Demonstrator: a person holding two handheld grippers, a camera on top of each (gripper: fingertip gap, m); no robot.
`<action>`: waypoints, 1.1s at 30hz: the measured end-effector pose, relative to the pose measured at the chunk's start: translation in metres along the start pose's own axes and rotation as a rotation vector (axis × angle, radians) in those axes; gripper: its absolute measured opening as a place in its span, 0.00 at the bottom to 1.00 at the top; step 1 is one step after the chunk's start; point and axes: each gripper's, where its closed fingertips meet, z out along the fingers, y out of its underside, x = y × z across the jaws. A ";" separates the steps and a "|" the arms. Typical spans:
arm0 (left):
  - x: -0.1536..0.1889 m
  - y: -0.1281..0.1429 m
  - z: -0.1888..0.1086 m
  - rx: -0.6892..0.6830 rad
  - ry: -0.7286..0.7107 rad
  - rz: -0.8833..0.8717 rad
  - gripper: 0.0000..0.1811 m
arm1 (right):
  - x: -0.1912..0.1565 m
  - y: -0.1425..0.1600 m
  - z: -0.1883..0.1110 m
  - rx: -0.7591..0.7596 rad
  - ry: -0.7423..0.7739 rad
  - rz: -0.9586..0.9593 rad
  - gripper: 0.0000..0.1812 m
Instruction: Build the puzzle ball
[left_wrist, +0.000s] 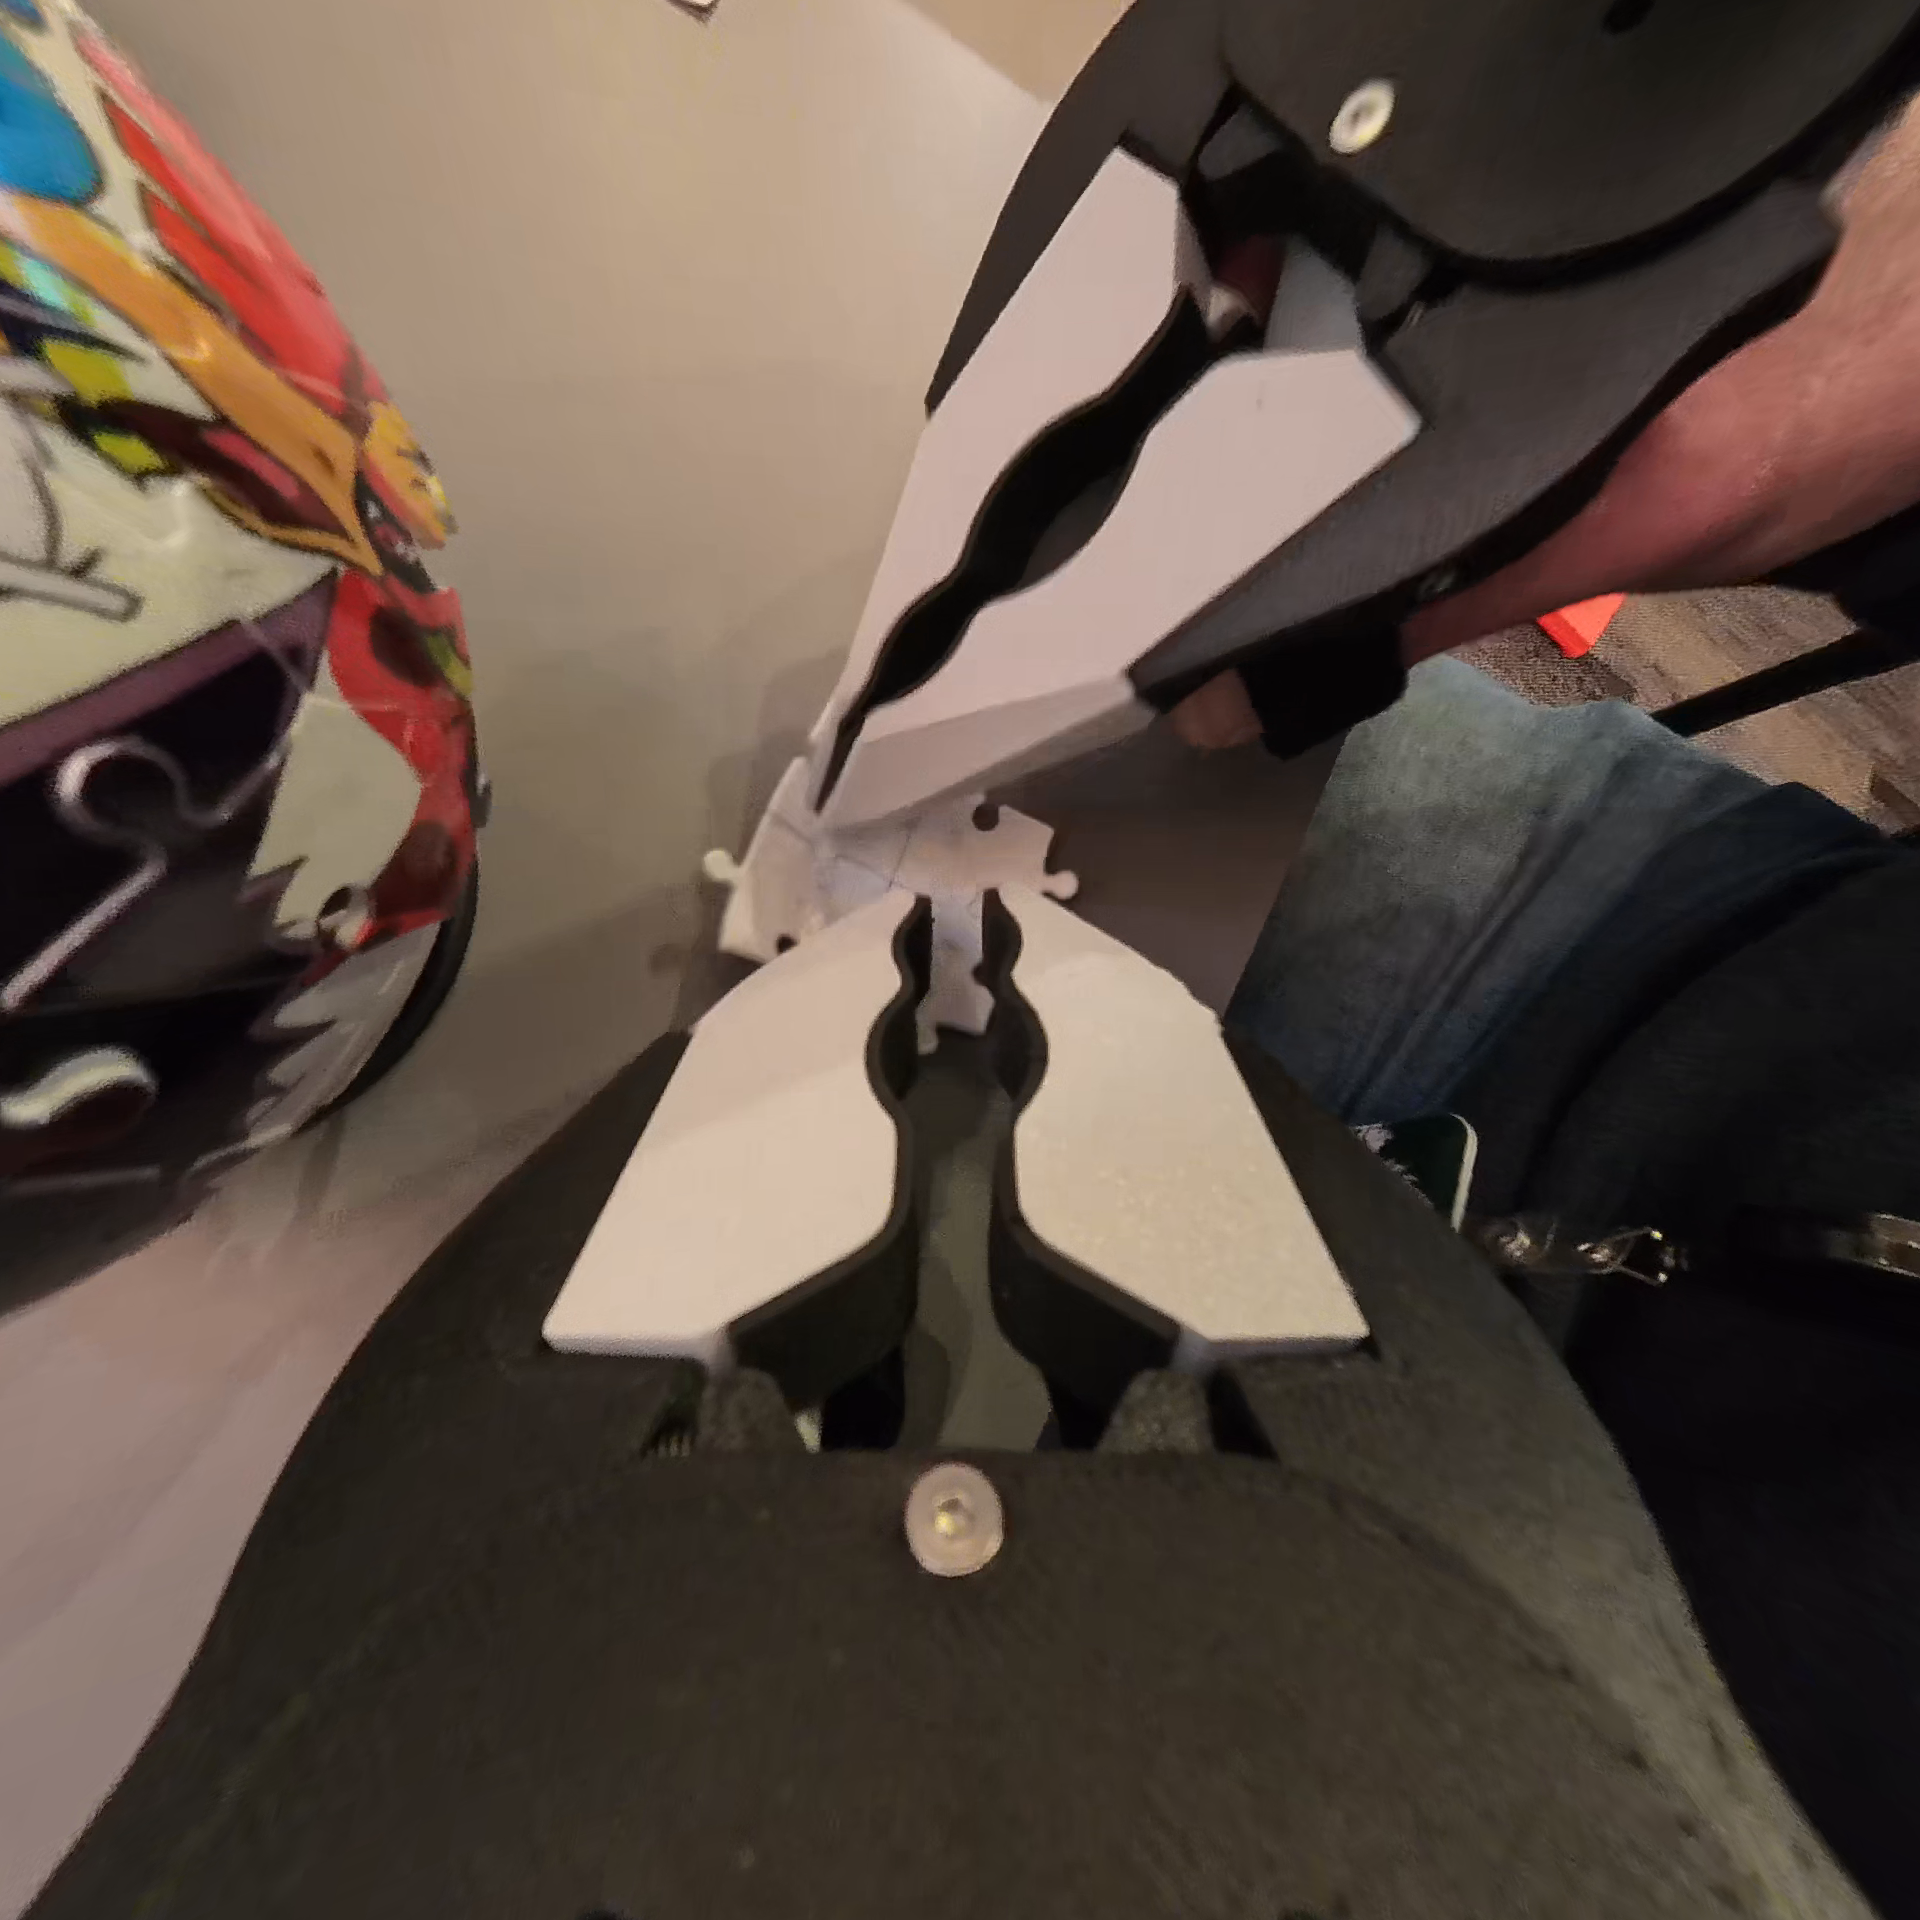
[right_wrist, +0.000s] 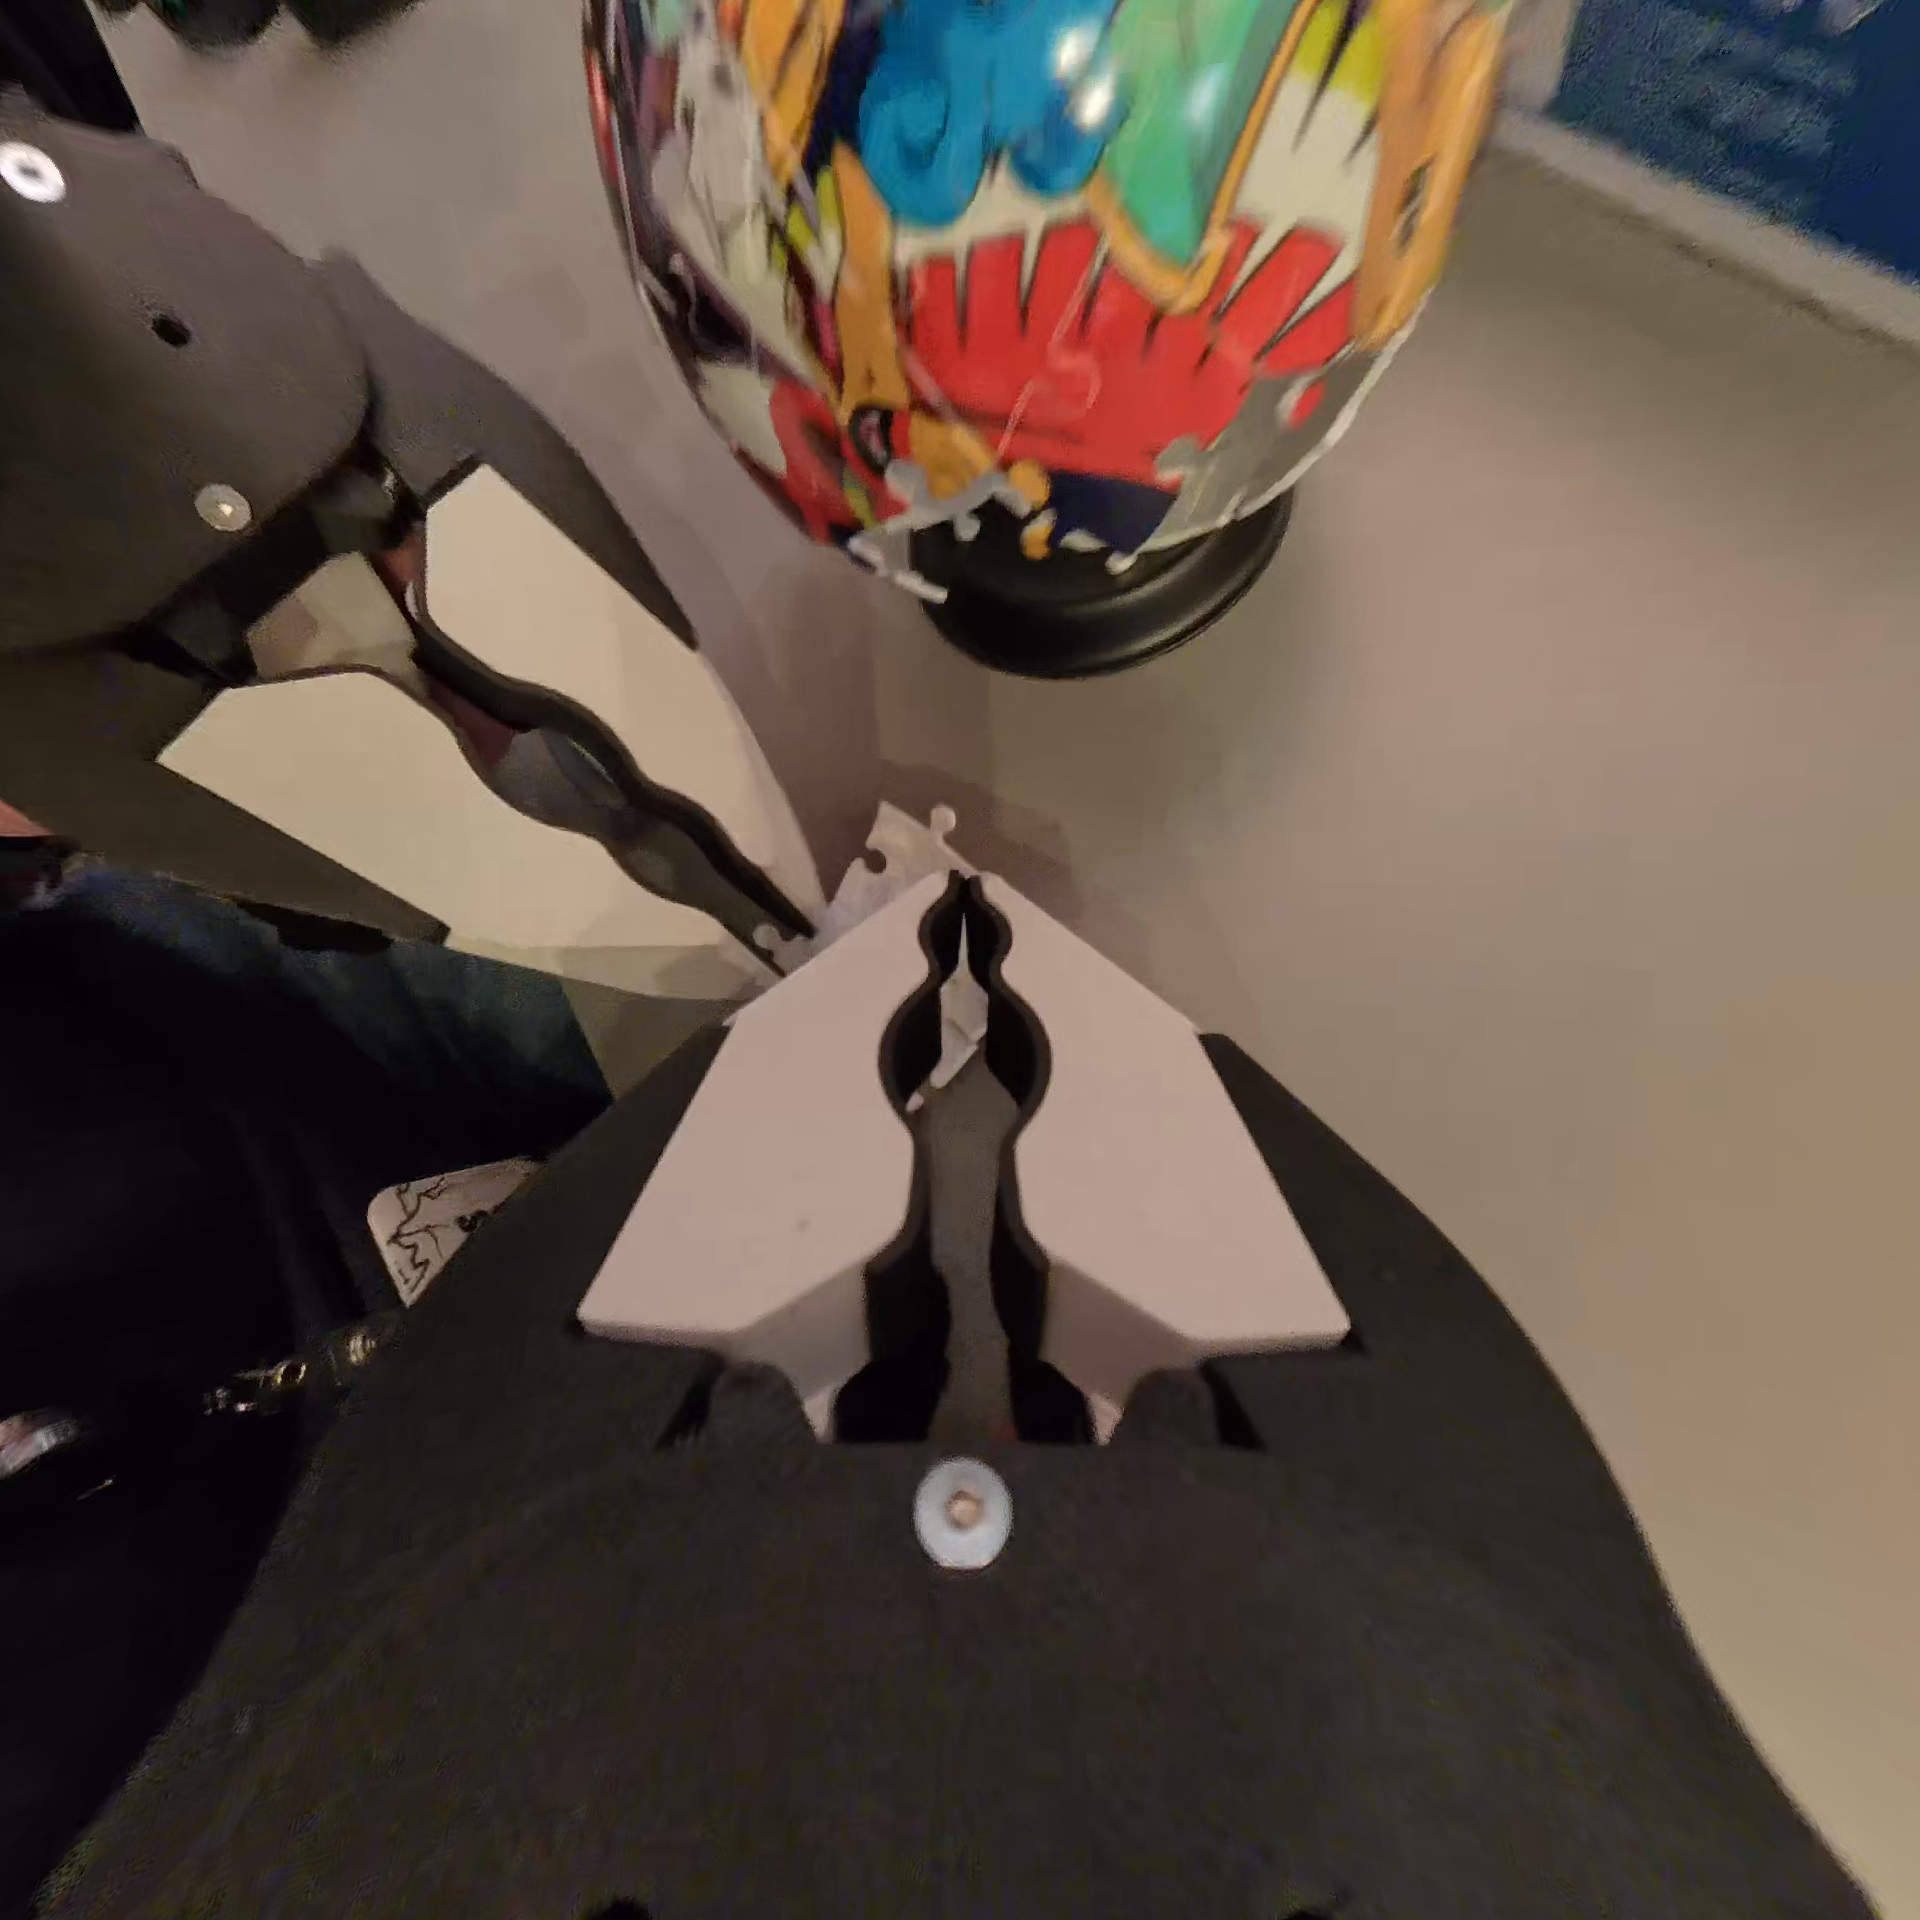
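Note:
The colourful puzzle ball (left_wrist: 208, 499) stands at the left, with open gaps low on its side. In the right wrist view the ball (right_wrist: 1039, 260) sits on a black stand (right_wrist: 1122, 613). A small cluster of joined puzzle pieces (left_wrist: 894, 862), white side showing, is held just above the table between both grippers. My left gripper (left_wrist: 951, 920) is shut on one tab of it. My right gripper (left_wrist: 831, 795) comes in from the upper right and is shut on its far side. In the right wrist view, my right gripper (right_wrist: 961, 894) pinches a white piece (right_wrist: 956, 1023), and my left gripper (right_wrist: 795, 951) meets it from the left.
The pale table (right_wrist: 1507, 935) runs to a far edge with blue flooring (right_wrist: 1714, 114) behind it. A person's jeans-clad legs (left_wrist: 1507, 883) are close on the near side, with a card (left_wrist: 1439, 1153) and a metal clip (left_wrist: 1579, 1252). An orange object (left_wrist: 1579, 623) lies on the floor. The grippers are tip to tip, or close to it. My left tips are roughly 12 cm from the metal clip (left_wrist: 1579, 1252).

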 end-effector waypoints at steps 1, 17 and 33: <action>0.000 0.000 -0.002 0.006 0.001 -0.001 0.05 | 0.006 -0.005 -0.008 0.025 0.016 0.003 0.00; -0.049 -0.011 -0.109 0.245 -0.172 0.058 0.09 | 0.020 0.002 -0.029 0.063 -0.074 0.012 0.00; -0.086 -0.003 -0.115 0.202 -0.266 0.074 0.09 | -0.001 0.030 0.002 -0.131 -0.049 -0.082 0.00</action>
